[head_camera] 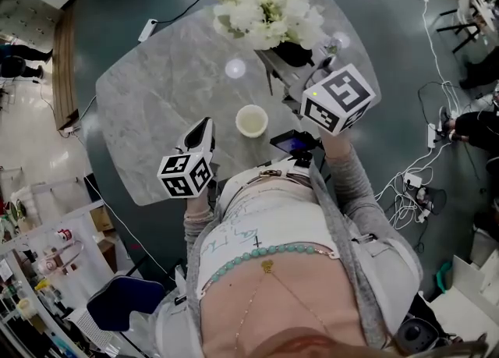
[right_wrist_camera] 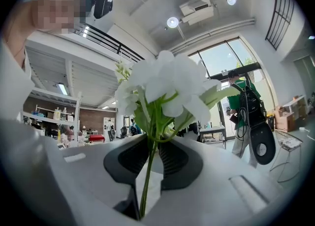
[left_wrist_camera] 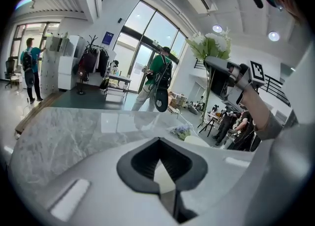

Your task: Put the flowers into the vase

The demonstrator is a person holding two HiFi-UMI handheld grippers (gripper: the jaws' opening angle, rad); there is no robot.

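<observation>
Flowers held over the marble worktop (head_camera: 156, 99)
White flowers (head_camera: 269, 9) sit clenched by their thin stems in the right gripper's (right_wrist_camera: 147, 171) fingers, apart from the cream vase (head_camera: 252, 121). The left gripper (head_camera: 204, 129) is closed and empty. The top-heavy blooms could swing and miss the vase's mouth.

Reading as an open-plan office-lab hall, not a home. Ahead of the left gripper (left_wrist_camera: 161, 173), tall glass entrance doors (left_wrist_camera: 147, 43) are letting daylight in. White metal lockers (left_wrist_camera: 63, 62) and a black coat rack (left_wrist_camera: 91, 67) are standing left of them, and a person in a green top (left_wrist_camera: 160, 75) is standing in front. Above the right gripper (right_wrist_camera: 147, 171), a black-railed mezzanine (right_wrist_camera: 110, 38) and a white ceiling air-con unit (right_wrist_camera: 197, 7) are showing. Left of it, stocked wall shelves (right_wrist_camera: 47, 116). Right of it, white cables (head_camera: 401, 193) and a white power strip (head_camera: 431, 135) are lying on the teal floor (head_camera: 125, 29).
</observation>
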